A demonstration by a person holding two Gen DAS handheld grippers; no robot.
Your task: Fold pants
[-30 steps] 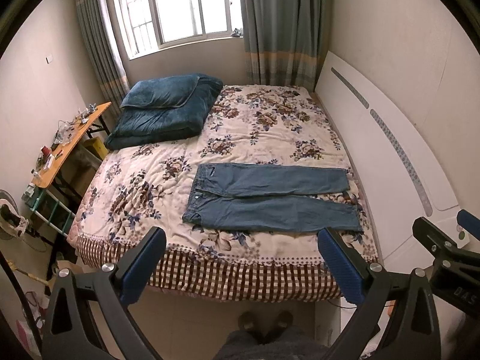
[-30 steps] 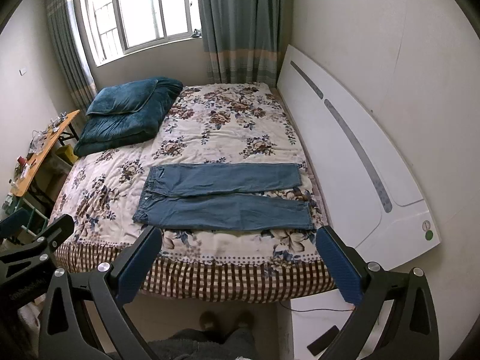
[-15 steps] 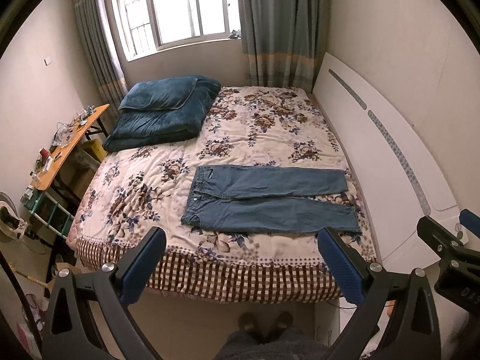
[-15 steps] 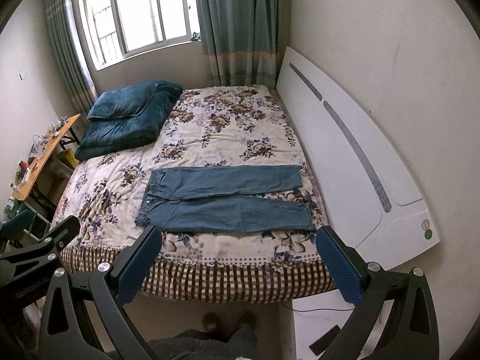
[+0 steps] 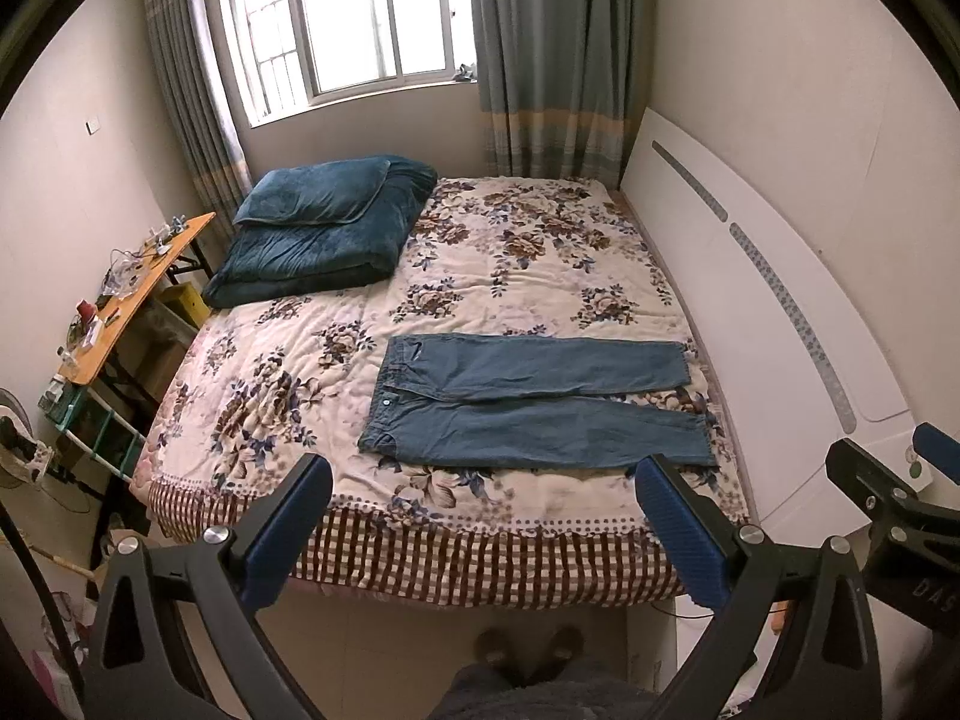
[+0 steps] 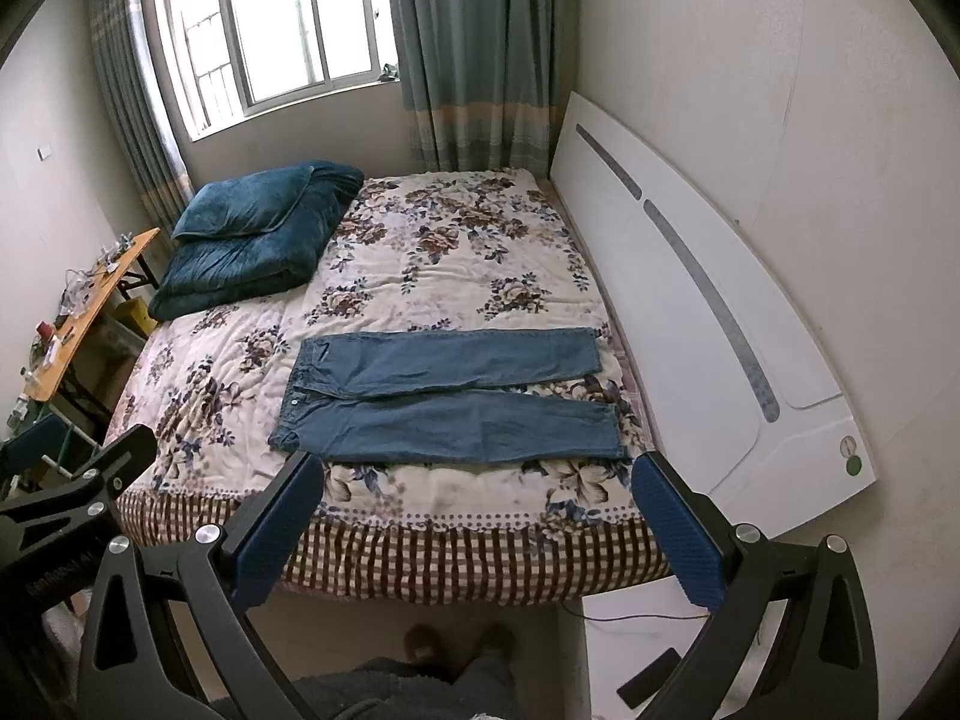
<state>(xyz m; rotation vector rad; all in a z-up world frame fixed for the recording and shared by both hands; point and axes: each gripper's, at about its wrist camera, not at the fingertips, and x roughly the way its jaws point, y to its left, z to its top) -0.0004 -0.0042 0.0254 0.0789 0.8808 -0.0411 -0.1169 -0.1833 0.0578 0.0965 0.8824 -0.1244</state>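
A small bedroom, seen from the foot of a floral quilted bed (image 5: 480,276). At the lower frame, the left gripper (image 5: 480,531) and right gripper (image 6: 477,519) gape apart, empty. Mid-frame, the blue denim pants (image 5: 534,402) lie flat, legs splayed rightward. Judged risk: pinching the quilt along with denim, dragging it crooked.

I see a bed (image 5: 480,510) with a floral quilt (image 5: 492,264) ahead of both finger pairs. Blue pants (image 5: 534,402) lie flat on it just beyond the fingertips, waistband toward the left finger, legs toward the right. A folded teal blanket (image 5: 318,234) rests far beyond the left finger.
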